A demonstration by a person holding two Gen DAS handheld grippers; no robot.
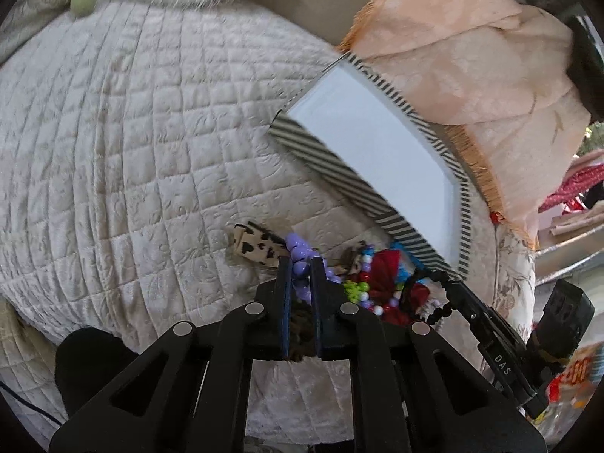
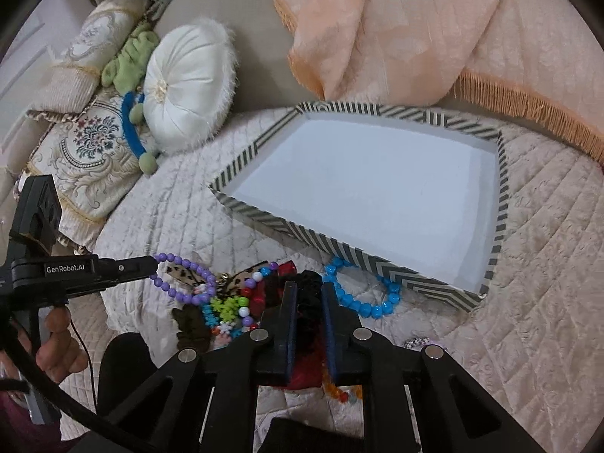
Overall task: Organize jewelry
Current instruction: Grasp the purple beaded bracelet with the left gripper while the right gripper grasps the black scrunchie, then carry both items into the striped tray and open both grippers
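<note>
A pile of jewelry (image 2: pixel 234 302) lies on the quilted bed in front of an empty striped box (image 2: pixel 377 188) with a white floor. My left gripper (image 1: pixel 302 264) is shut on a purple bead bracelet (image 1: pixel 300 253); the bracelet's loop (image 2: pixel 185 275) also shows in the right wrist view, at the left gripper's tip (image 2: pixel 153 266). My right gripper (image 2: pixel 308 294) is shut on a black ruffled scrunchie (image 2: pixel 309 290) over the pile. A blue bead bracelet (image 2: pixel 362 302) lies against the box's near wall. The box also shows in the left wrist view (image 1: pixel 377 151).
A leopard-print band (image 1: pixel 256 243), a red item (image 1: pixel 385 268) and multicoloured beads (image 1: pixel 362 283) lie in the pile. An orange bead string (image 2: pixel 339 392) lies under my right gripper. A peach fringed cloth (image 2: pixel 415 30) lies behind the box. Pillows (image 2: pixel 185 87) sit at the back left.
</note>
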